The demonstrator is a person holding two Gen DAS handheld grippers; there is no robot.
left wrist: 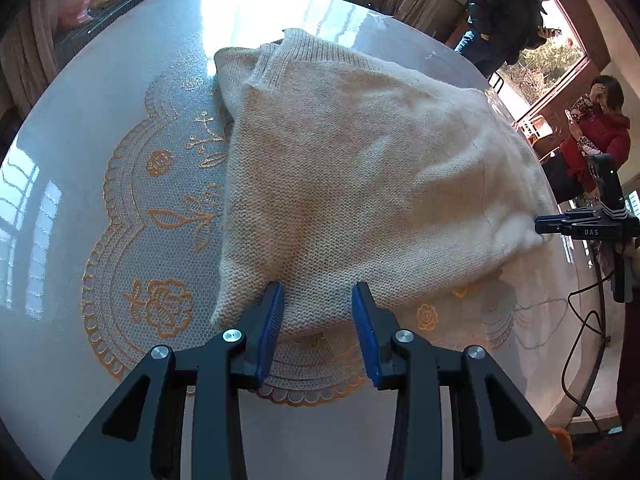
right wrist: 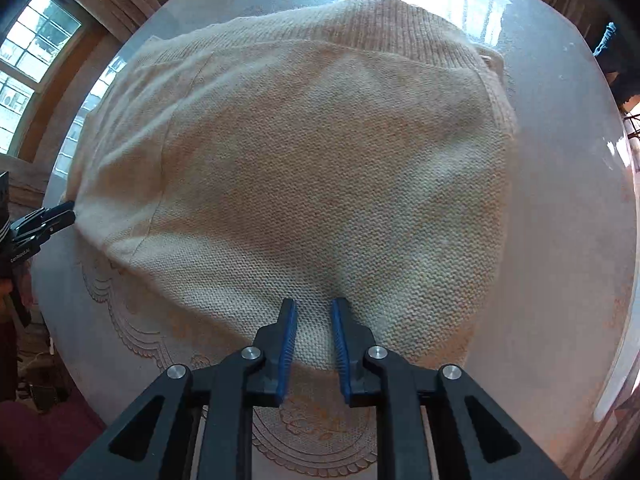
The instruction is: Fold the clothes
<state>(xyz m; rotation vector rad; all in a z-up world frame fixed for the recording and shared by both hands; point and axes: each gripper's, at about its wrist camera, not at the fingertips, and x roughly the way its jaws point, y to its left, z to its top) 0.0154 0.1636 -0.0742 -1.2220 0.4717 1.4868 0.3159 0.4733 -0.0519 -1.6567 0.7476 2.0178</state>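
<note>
Cream wool knit: sweater point(left wrist: 360, 168), folded over itself into a thick, roughly triangular slab, ribbed band at the far side. Lies on the round glossy table point(left wrist: 260, 8), partly covering a lace mat point(left wrist: 160, 216) patterned with gold flowers. Near edge between the blue pads of the left gripper point(left wrist: 319, 292), jaws apart, not visibly pressing the knit. Right gripper point(right wrist: 313, 306) narrowed onto a raised ridge of the near edge, clamped on it.

Sleeves and lower layers hidden inside the fold; far rim of the table washed out by glare. From the left wrist only: two people point(left wrist: 504, 20) standing at far right, one in a dark jacket, one in red, and a black cable point(left wrist: 580, 340) right of the table. From the right wrist only: paned window point(right wrist: 24, 64) at far left.
</note>
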